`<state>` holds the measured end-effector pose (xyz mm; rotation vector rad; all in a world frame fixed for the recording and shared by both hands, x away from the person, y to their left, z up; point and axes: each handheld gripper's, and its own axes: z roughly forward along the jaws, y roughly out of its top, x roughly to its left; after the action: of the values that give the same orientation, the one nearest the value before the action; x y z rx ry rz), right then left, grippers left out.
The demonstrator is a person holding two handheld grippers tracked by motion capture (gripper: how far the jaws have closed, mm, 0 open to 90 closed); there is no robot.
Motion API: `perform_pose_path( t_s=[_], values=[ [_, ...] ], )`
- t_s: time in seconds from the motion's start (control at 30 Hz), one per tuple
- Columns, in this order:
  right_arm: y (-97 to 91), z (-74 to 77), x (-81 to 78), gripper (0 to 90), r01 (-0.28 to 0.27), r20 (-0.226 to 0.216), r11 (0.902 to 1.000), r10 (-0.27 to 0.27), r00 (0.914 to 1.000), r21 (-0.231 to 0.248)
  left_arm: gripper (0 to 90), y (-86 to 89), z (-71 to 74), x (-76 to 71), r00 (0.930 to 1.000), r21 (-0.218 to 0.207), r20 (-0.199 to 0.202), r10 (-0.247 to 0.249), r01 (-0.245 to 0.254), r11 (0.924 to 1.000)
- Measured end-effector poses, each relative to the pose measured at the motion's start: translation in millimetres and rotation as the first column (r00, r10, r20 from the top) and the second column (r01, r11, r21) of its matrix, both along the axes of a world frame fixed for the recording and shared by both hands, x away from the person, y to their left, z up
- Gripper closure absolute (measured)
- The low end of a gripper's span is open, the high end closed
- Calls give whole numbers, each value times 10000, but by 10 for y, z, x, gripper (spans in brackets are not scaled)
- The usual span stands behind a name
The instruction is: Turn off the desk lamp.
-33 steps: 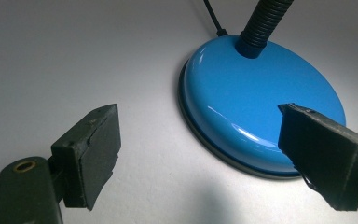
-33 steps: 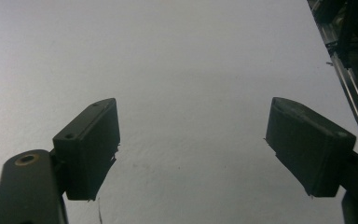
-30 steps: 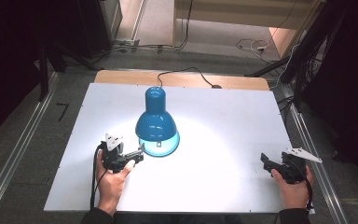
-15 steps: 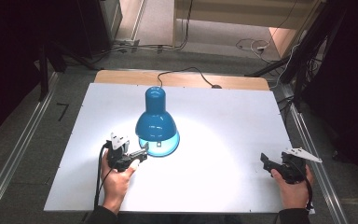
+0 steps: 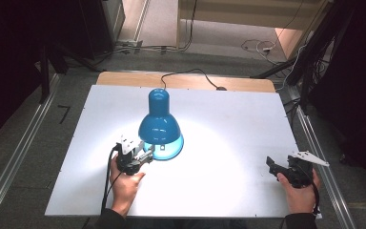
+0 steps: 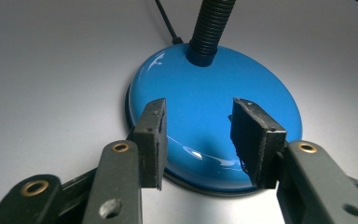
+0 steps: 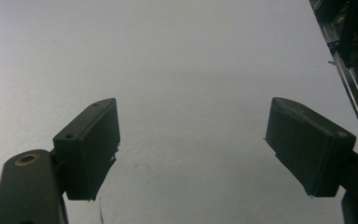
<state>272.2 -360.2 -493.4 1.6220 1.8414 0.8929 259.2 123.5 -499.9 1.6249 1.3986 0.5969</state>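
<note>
White table (image 5: 228,143): left gripper (image 6: 198,135) open over lamp base (image 6: 214,93).

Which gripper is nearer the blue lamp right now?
Left. The left gripper is at the lamp base's near-left edge, jaws open over it. The right gripper sits far off near the table's right edge.

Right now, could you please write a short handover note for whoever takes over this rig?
Left gripper: open, jaws poised over the near edge of the blue lamp base, nothing gripped; whether a pad touches the base I cannot tell.
Right gripper: open, holding nothing, near the right edge of the white table.
The lamp is lit, its blue shade facing down over the left gripper, its black flexible neck rising from the base.
Done: approach to the base. Left: probably to close on the base or work the lamp.
</note>
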Motion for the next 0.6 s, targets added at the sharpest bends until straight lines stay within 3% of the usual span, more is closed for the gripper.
perform_pose_path(
  t_s=[0.3, 0.6],
  values=[
    [0, -2, 3, 164, -16, 13, 10000, 16, 10000, -1, 899, -85, -20, 18, 9973, 83, 27, -737, 737, 9972],
    [-1, -4, 3, 165, -8, -4, 10000, 8, 10000, 10, 900, -155, -54, 36, 9950, 234, 78, -992, 990, 9948]
  ],
)
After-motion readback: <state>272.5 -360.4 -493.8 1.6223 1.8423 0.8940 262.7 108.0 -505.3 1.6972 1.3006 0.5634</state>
